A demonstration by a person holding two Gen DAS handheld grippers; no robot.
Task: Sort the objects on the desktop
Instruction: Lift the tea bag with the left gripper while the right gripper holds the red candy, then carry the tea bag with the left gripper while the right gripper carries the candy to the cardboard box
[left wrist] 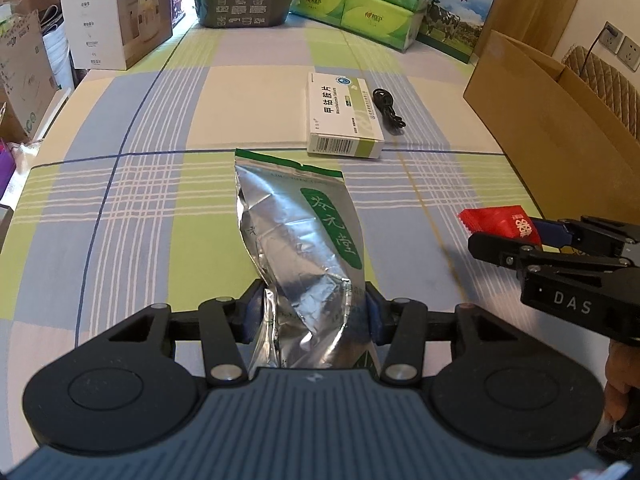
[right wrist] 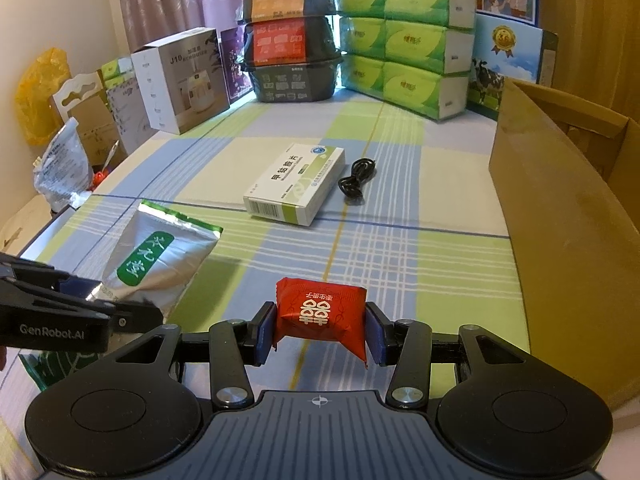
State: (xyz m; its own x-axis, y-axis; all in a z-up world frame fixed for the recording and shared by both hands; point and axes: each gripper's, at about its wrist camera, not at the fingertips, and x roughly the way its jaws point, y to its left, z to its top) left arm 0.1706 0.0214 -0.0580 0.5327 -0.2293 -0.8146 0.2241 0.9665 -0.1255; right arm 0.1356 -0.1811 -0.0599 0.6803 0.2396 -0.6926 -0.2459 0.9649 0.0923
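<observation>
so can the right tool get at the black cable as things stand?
Probably not yet: the right tool is shut on the red packet. The path looks free, though; the black cable lies uncovered beside the medicine box, bare tablecloth between.

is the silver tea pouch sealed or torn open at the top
Sealed, as far as shown: the silver tea pouch has a flat, closed green top edge in both views. The left gripper holds its lower end.

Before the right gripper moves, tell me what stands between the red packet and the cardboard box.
Nothing visible does. The red packet is shut in the right gripper; only bare tablecloth lies toward the cardboard box.
</observation>
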